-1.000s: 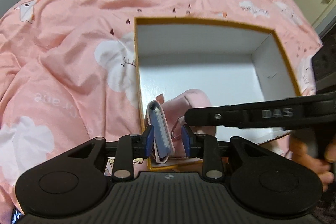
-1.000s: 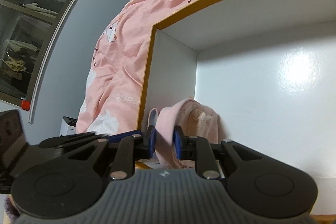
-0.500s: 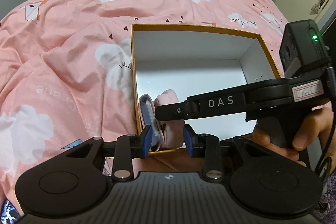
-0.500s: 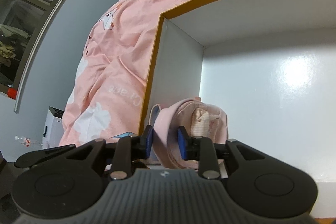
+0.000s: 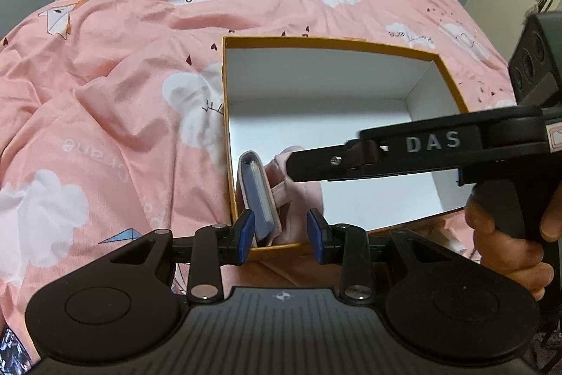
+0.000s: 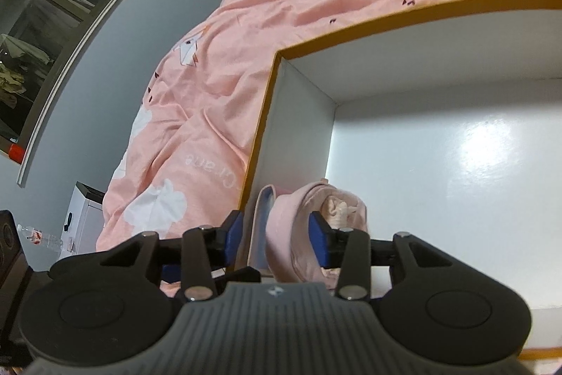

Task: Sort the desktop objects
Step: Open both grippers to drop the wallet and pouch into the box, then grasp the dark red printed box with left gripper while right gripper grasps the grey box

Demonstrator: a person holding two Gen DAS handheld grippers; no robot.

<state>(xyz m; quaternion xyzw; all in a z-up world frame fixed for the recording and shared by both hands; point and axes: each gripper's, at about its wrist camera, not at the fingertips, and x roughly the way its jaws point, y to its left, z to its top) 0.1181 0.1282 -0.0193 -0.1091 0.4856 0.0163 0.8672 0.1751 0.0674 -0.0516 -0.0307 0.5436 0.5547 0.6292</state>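
blue-padded right tongs (image 6: 275, 236) have just been opening, loose around the pink pouch (image 6: 309, 234); left tongs (image 5: 281, 236) gape over the card wallet (image 5: 258, 195). both items lean in the box's (image 5: 330, 43) near-left corner, on the bed (image 5: 123, 94).

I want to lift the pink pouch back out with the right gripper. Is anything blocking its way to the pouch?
Nothing visible does. The right gripper has just been opening and its jaws straddle the pink pouch without pressing it. The card holder stands beside it, against the box wall.
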